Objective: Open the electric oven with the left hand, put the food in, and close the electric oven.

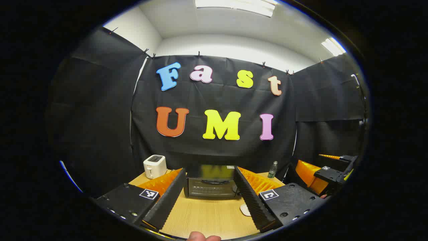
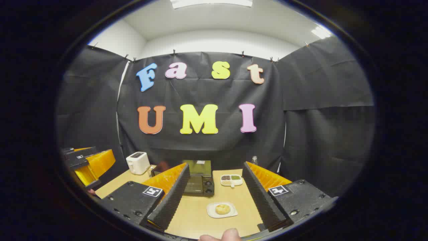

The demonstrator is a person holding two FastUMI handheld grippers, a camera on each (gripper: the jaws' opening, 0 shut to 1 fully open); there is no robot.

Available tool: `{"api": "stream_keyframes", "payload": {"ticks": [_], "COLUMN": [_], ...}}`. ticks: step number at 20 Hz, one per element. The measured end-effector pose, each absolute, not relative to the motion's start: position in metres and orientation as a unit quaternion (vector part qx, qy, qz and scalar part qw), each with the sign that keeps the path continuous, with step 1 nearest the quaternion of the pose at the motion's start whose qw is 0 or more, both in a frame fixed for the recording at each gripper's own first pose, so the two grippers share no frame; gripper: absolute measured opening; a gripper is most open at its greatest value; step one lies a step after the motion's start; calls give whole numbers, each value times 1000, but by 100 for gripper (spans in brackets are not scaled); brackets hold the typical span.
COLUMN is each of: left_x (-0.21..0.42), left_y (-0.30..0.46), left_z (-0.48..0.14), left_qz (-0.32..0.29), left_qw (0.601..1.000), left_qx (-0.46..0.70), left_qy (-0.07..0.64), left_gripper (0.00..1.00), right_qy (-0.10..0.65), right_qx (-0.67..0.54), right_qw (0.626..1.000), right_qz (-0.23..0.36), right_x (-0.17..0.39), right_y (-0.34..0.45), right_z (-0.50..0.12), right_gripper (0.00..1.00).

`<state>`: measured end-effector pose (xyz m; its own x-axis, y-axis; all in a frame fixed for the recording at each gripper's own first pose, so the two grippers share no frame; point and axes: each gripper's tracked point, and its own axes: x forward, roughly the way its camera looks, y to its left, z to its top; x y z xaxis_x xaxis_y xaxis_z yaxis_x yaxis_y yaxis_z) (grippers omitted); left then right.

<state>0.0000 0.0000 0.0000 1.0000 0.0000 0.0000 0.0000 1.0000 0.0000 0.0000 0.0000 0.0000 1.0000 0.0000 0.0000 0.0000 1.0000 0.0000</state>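
A black cloth wall closes in the booth on three sides, with white ceiling and strip lights above, and a pale wooden table (image 2: 200, 217) stands in front of it. The oven (image 1: 210, 185) sits at the back of the table against the cloth, dark, with its door closed; in the left gripper view it lies straight ahead between the two fingers, and in the right gripper view it sits (image 2: 199, 182) just inside the left finger. The food is a round bun (image 2: 222, 209) on a small white plate (image 2: 230, 214), lying on the table in front of the oven and a little to its right, apart from it; in the left gripper view an edge of the plate (image 1: 245, 210) peeks out beside the right finger. A white divided dish (image 2: 231, 180) with dark, green and pale fillings rests just beside the oven on its right. A white toaster (image 1: 154, 166) stands left of the oven, well apart, and a green bottle (image 1: 273, 170) stands to the right near the wall. The left gripper (image 1: 209, 197) hovers above the table with its jaws spread wide, holding nothing. The right gripper (image 2: 215, 201) is likewise spread, nothing between its fingers, and shows at the right edge of the left gripper view (image 1: 329, 174). A fingertip (image 2: 230, 234) shows at the bottom edge.
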Motion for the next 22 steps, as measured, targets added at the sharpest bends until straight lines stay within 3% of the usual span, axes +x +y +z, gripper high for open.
{"api": "stream_keyframes", "payload": {"ticks": [2,3,5,6,7,8,12,19,20,22], "left_x": [-1,-1,-2,-1,-1,-1,0,7,9,14], "left_y": [-1,-2,-4,-4,-5,-4,-3,-7,-7,-8], "left_z": [-1,0,0,0,0,0,-2,-8,-11,-13], "left_qz": [-2,-4,-7,-8,-8,-9,-8,-12,-12,-12], "left_qw": [1000,1000,1000,1000,1000,1000,1000,1000,1000,1000], "left_qx": [-1,-1,-2,-2,-1,-1,-1,5,5,5], "left_qy": [2,2,1,0,0,0,4,11,14,20], "left_gripper": [82,94,94,82,82,94,82,82,94,94], "right_qy": [0,-1,-3,-3,-3,-3,-3,3,5,10], "right_qx": [-2,-1,-2,-2,-2,-3,-3,-2,-2,-1], "right_qw": [1000,1000,1000,1000,1000,1000,1000,1000,1000,1000], "right_qz": [-2,-2,-4,-5,-6,-8,-12,-15,-15,-15], "right_x": [-2,-3,-5,-6,-6,-6,-6,1,4,10], "right_y": [0,0,-1,-2,-3,-4,-7,-13,-14,-17], "right_z": [-1,0,1,2,1,2,2,-4,-5,-10], "right_gripper": [97,97,97,97,97,97,97,97,97,97]}}
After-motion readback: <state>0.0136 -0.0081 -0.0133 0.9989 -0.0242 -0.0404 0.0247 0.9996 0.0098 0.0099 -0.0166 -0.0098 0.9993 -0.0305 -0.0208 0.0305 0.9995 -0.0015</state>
